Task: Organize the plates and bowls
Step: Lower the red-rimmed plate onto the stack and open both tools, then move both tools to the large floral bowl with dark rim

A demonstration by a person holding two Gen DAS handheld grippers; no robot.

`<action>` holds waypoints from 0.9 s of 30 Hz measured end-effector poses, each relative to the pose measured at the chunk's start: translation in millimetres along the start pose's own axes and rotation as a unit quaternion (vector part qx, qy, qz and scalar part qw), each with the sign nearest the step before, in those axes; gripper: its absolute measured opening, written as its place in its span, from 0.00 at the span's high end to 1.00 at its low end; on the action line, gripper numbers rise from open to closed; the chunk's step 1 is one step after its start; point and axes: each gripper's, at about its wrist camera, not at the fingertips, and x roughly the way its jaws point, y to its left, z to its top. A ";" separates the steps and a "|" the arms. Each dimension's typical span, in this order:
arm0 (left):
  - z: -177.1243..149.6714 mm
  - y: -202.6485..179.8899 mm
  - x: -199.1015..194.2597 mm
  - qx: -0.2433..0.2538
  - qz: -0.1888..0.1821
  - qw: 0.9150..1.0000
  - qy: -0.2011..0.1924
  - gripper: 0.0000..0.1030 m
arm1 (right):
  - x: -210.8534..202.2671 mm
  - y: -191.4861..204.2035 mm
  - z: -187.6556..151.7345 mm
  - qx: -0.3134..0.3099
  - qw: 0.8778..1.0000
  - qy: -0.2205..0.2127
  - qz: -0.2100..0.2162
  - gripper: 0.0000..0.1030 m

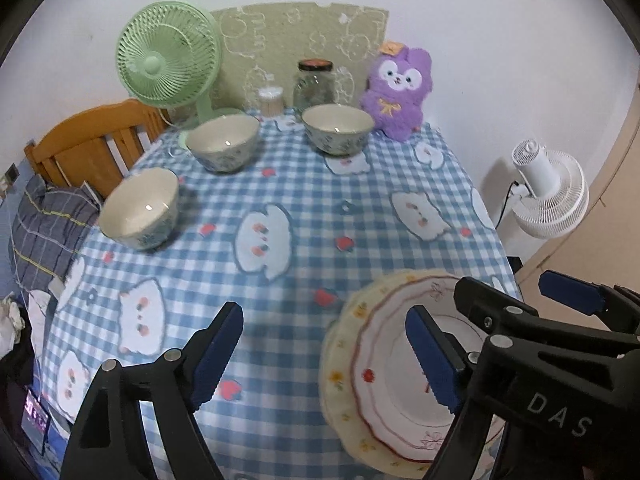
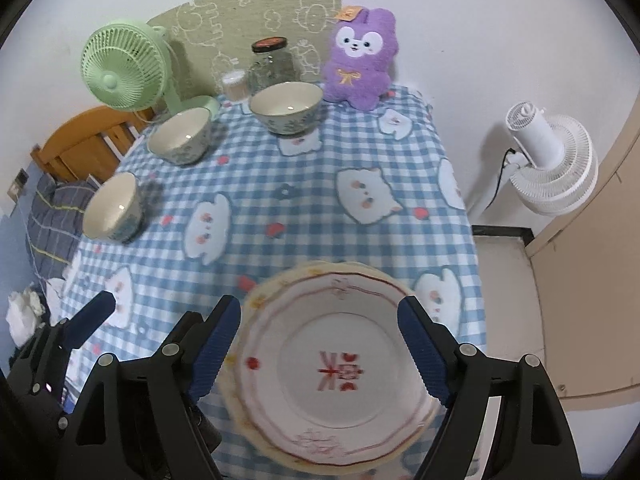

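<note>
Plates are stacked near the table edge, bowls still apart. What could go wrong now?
1. The plate stack lies by the near edge of the table; a nudge from the open right tongs might push it off.
2. The nearest bowl sits close to the left edge; a careless reach with the left tongs could tip it onto the bed.

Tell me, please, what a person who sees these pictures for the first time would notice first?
Probably the stack of plates at the near edge of the blue checked tablecloth, lying below the open right gripper. Next, three empty bowls curve along the left and far side. At the back stand a purple plush toy and a green fan.
</note>
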 end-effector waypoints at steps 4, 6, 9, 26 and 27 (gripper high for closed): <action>10.8 20.9 -6.8 -0.002 0.006 1.000 -0.005 0.17 | -6.1 26.9 9.9 -0.004 1.000 -0.012 -0.001 0.19; 15.7 32.7 -9.6 -0.001 0.007 1.000 -0.008 0.17 | -9.0 39.1 13.2 -0.007 1.000 -0.018 -0.013 0.19; 23.6 50.6 -11.7 0.000 0.008 1.000 -0.009 0.17 | -11.7 58.8 20.3 -0.010 0.999 -0.025 -0.019 0.19; 57.4 143.4 -3.5 0.009 0.010 1.000 -0.017 0.17 | 3.1 154.0 49.9 -0.005 0.999 -0.044 -0.021 0.19; 58.7 147.4 -1.8 0.010 0.009 1.000 -0.016 0.17 | 5.1 158.2 50.9 -0.004 0.999 -0.045 -0.022 0.19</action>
